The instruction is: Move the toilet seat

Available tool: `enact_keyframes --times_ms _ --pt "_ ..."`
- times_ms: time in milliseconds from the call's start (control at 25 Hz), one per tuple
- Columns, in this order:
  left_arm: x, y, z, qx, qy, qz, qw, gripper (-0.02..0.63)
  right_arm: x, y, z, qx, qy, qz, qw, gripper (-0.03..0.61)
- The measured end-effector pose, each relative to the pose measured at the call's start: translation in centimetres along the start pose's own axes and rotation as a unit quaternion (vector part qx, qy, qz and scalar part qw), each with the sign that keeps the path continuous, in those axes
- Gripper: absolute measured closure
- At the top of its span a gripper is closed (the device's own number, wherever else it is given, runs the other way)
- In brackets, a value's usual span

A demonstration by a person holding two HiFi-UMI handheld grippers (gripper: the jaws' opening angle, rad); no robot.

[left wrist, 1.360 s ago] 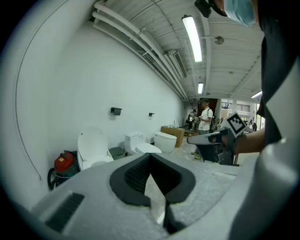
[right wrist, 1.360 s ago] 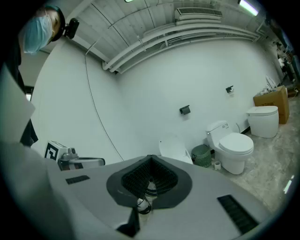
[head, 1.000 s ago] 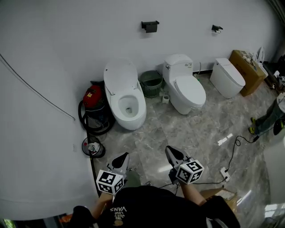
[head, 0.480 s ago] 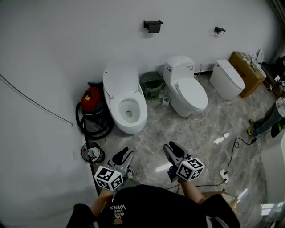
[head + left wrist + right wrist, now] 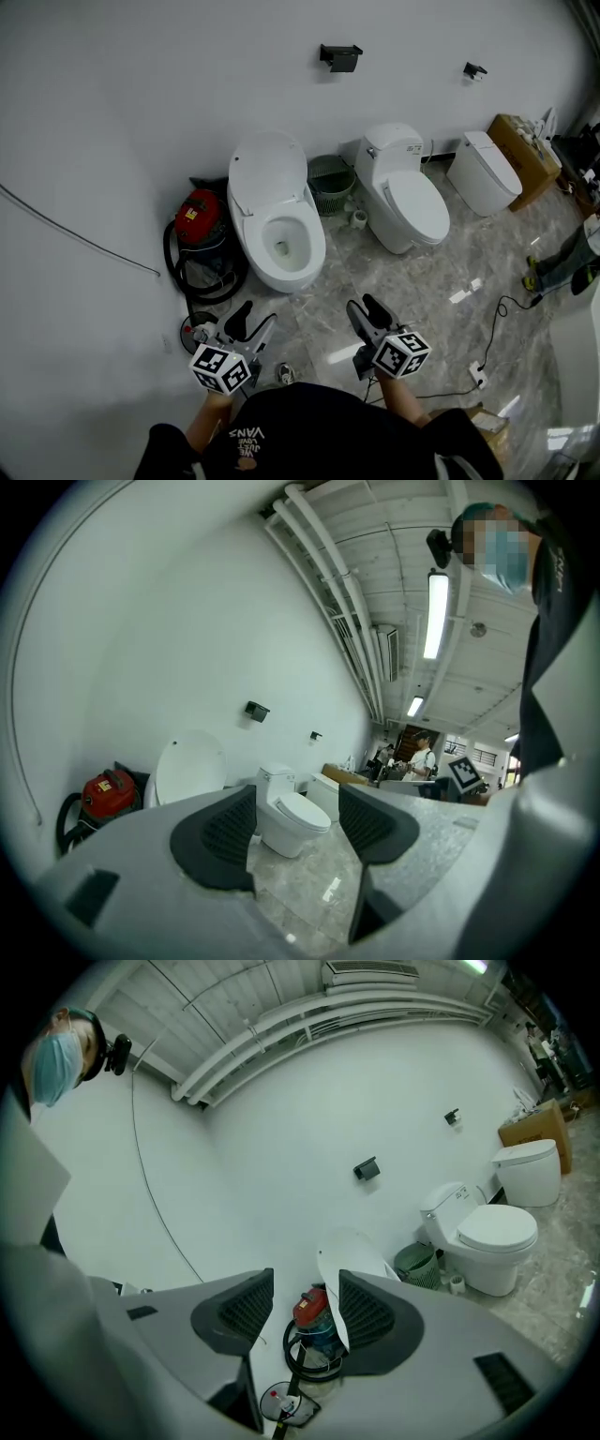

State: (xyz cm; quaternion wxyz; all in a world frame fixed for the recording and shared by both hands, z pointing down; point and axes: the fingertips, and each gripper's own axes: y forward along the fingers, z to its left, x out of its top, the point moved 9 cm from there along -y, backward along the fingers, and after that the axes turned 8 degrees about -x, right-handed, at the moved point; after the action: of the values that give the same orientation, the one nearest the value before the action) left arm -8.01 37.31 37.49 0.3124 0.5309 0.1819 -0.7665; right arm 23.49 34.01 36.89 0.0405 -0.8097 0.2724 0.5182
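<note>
Both empty w/ jaws apart, just opening: L gripper (image 5: 253, 320) & R gripper (image 5: 364, 307); raised toilet seat (image 5: 267, 167) stands well ahead, closer to L's line.

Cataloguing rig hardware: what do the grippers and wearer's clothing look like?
The left gripper and right gripper: grey, black ribbed pads, each with a white cube of black square markers. Their jaws have just been opening, nothing between them. Worn: black top, white lettering.
</note>
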Motion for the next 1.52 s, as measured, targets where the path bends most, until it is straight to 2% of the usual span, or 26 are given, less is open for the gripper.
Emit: enact_keyframes --times_ms 240,400,640,840,1120,1400,1520 --pt "0.3 0.2 4.6 -0.002 -0.012 0.015 0.9998 0.327 -0.9 3.0 0.2 -0.033 0.017 0.002 0.999 0.359" --pt "0.0 1.0 6.5 0.007 -0.028 0.011 0.9995 0.304 -1.0 4.4 -0.6 -0.051 0.031 0.012 0.998 0.344" --pt "0.0 2.9 8.8 0.024 -0.045 0.004 0.9987 0.290 -0.2 7.5 -2.3 -0.056 0.041 0.027 0.997 0.341" --pt "0.3 4.6 10.5 0.044 -0.063 0.003 0.9970 0.293 1.3 11.5 -4.0 -0.043 0.036 0.056 0.997 0.337" --pt "-0.8 8.6 12.2 0.099 -0.085 0.004 0.9914 0.291 3.3 16.0 -8.1 -0.021 0.020 0.102 0.994 0.328" --pt "-2.7 13.3 12.2 0.153 -0.107 -0.006 0.9824 0.291 4.4 19.9 -13.4 0.009 0.006 0.150 0.989 0.330" --pt "-4.0 14.9 12.2 0.186 -0.120 -0.004 0.9753 0.290 4.3 21.7 -15.7 0.019 -0.010 0.174 0.984 0.330"
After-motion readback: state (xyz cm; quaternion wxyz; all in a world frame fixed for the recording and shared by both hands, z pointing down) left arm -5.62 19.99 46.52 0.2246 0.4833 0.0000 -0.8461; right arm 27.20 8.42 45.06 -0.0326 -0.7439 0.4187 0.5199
